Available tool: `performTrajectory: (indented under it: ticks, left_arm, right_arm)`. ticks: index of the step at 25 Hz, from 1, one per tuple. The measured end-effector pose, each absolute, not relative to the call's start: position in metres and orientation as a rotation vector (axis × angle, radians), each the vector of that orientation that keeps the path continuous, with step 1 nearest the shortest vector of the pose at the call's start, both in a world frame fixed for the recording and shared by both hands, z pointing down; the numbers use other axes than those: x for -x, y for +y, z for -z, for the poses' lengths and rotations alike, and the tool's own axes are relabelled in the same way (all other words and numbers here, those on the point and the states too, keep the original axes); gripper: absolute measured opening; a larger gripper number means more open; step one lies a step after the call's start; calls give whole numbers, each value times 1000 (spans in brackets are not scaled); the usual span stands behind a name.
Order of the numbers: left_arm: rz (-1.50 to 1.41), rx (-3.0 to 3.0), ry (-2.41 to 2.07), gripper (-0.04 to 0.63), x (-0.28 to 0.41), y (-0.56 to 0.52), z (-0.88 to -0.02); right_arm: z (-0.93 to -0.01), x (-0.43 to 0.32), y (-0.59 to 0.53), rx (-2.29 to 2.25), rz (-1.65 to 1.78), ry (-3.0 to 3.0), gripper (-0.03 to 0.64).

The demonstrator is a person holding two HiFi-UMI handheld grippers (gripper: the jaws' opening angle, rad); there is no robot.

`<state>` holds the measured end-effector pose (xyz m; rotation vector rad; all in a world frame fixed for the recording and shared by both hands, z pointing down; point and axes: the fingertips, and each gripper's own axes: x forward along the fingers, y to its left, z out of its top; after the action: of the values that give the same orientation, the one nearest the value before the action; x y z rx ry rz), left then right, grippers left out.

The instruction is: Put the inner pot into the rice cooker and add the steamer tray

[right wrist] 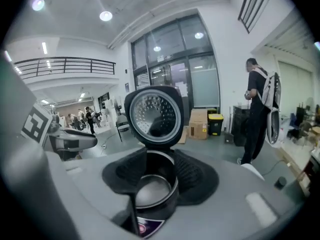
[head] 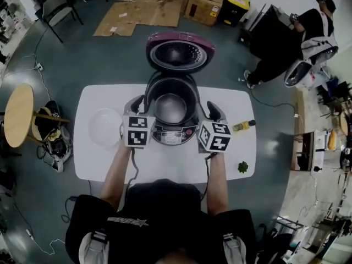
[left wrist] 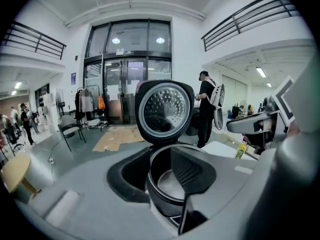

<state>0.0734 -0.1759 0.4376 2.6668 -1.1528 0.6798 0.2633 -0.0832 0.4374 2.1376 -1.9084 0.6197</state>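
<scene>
The inner pot [head: 170, 108] sits down inside the rice cooker [head: 174, 133], its bare metal bottom showing in all three views, so I judge the first half of the task done. The cooker's lid [head: 180, 52] stands tipped back and open, which leaves the mouth clear from above for the next part.

The steamer tray [head: 104, 126] (the white round dish, as I read it) lies on the tabletop [head: 165, 166] just to the left of the cooker, untouched and not yet added.

Your left gripper [head: 133, 104] hangs at the cooker's left flank and your right gripper [head: 213, 111] at its right flank, both tilted down toward it. Each has its jaws parted to a middling width with nothing between them; only the cooker shows beyond the gap. That matched, empty-handed stance fits a pot just let go.

The left gripper is the nearer one to the tray, and nothing lies between them.

Further out, a small yellow bottle [head: 243, 126] and a little green object [head: 242, 167] rest at the tabletop's right side, well apart from the cooker and no obstruction. A person [head: 300, 37] stands off by the boxes, clear of the work.
</scene>
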Motion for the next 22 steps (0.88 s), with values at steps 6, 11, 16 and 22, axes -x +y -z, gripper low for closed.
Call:
performTrajectory:
  ticks: [6,11,16,22]
  left_arm:
    - [-487,-2818,-1219,91,-59,-149,-394]
    - [-391,-2888,-1221,69,-52,-123,-385]
    - [-403,-2873,-1199,35,-43,-101,-398]
    - [-401,-2869,-1183,11,-38,-88,-403]
  right_arm:
    - [-385,-249,-46,-2227,-328,-1984,176]
    - [-365,-237,-12,-2297,-141,-2010,140]
    - [-374,-231,16,-2358,-120,-1989,88]
    - [-387,-230,29,-2374,-134,-1955,6]
